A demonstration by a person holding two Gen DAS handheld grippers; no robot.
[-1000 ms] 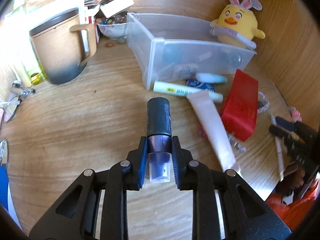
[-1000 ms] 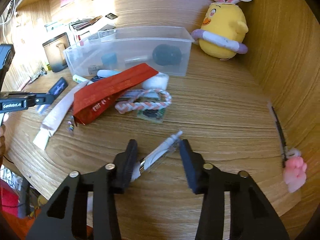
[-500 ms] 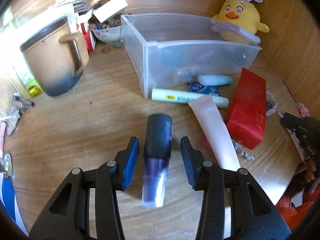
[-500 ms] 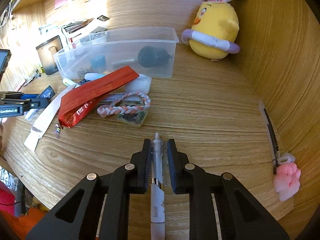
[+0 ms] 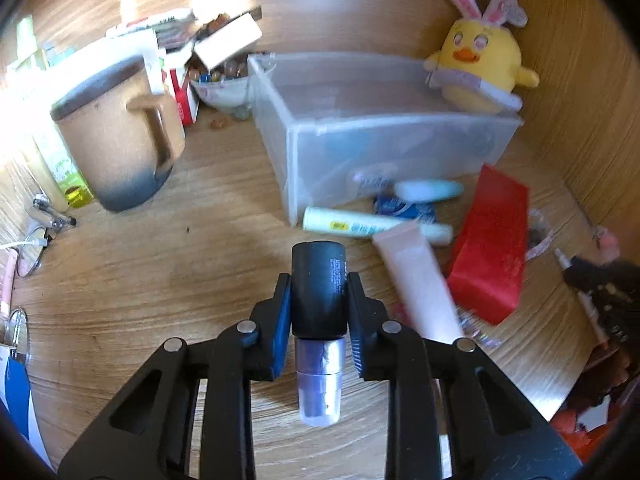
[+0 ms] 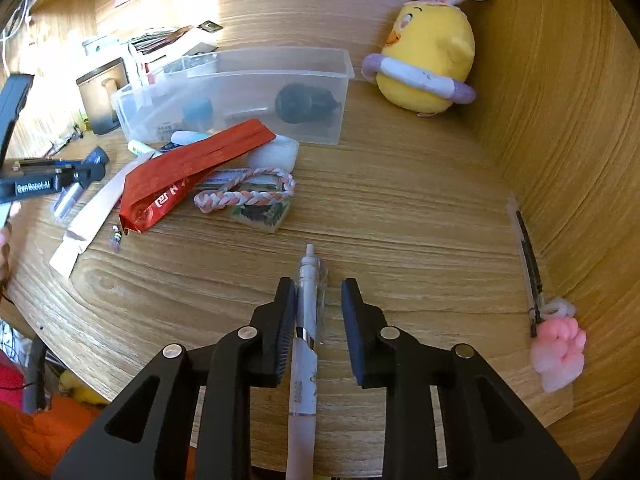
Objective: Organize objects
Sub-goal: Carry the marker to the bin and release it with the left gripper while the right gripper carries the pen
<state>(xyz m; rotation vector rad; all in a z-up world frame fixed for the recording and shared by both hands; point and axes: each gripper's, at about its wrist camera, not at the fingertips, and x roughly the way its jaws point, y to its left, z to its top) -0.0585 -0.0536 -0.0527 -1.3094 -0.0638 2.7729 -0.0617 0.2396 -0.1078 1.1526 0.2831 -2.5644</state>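
Left gripper [image 5: 318,308] has its fingers [image 5: 280,324] pinching a black-capped bottle [image 5: 319,320], clear purple end pointing back at the camera, held just above the table [image 5: 160,264]. Right gripper [image 6: 314,316] is spread apart; a white pen [image 6: 306,320] lies on the wood between the fingers, right against the left one and clear of the other. Past the bottle there's a pink tube [image 5: 416,276] beside a red packet [image 5: 490,248], then a white stick [image 5: 360,222] by the corner of the clear bin [image 5: 380,140]. Brown mug [image 5: 116,136] sits off left, yellow chick plush [image 5: 480,68] at the back corner.
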